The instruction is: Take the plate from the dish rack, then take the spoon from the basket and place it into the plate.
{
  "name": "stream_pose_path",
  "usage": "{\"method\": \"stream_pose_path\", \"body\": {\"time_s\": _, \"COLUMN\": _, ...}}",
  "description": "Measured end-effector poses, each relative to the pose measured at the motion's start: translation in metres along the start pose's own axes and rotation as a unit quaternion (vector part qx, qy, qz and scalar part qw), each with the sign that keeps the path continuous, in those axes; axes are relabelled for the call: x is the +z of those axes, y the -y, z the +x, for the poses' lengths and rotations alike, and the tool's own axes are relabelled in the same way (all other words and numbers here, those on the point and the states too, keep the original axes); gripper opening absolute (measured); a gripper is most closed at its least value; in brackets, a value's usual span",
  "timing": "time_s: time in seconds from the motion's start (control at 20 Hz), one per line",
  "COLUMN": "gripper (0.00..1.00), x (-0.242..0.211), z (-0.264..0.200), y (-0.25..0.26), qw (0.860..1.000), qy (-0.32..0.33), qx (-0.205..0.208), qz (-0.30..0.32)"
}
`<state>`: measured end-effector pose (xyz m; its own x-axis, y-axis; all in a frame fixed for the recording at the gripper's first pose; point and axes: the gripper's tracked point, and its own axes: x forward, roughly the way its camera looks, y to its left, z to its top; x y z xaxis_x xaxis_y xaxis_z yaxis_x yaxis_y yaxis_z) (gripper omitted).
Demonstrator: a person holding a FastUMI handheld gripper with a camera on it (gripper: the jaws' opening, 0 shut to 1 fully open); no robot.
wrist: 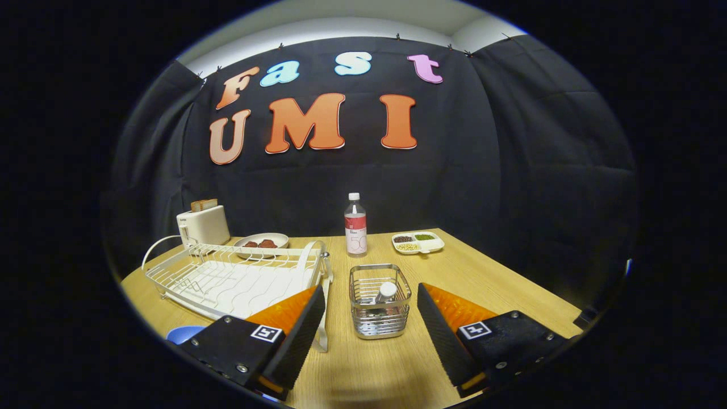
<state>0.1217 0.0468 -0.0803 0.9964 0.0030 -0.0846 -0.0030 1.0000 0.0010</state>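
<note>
Two fingers of your gripper point(372, 318) stand spread, holding nothing, the basket point(379, 301) between them mid-table. What may be the spoon point(386, 292) stands inside; the dish rack point(238, 275) sits toward the table's left edge

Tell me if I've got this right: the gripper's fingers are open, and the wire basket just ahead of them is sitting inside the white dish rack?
Not quite. The gripper view shows the gripper open, but the wire basket stands on the table, beside the dish rack.

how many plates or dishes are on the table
3: a plate of food behind the rack, a divided dish right of the bottle, a blue one by the open gripper.
</note>
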Motion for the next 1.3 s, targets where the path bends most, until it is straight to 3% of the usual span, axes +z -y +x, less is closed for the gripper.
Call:
{"method": "stream_pose_path", "body": {"time_s": 0.15, "gripper": 0.79, "x": 0.001, "z": 0.014, "y": 0.005, "qw": 1.000, "qy": 0.011, "qx": -0.004, "qz": -0.014}}
{"method": "stream_pose_path", "body": {"time_s": 0.5, "gripper": 0.12, "x": 0.000, "z": 0.025, "y": 0.004, "qw": 1.000, "qy": 0.004, "qx": 0.002, "qz": -0.020}}
{"method": "stream_pose_path", "body": {"time_s": 0.9, "gripper": 0.08, "x": 0.055, "z": -0.006, "y": 0.001, "qw": 0.999, "qy": 0.049, "qx": 0.006, "qz": -0.023}}
{"method": "stream_pose_path", "body": {"time_s": 1.3, "gripper": 0.08, "x": 0.104, "z": -0.066, "y": -0.028, "qw": 0.995, "qy": 0.087, "qx": 0.031, "qz": -0.027}}
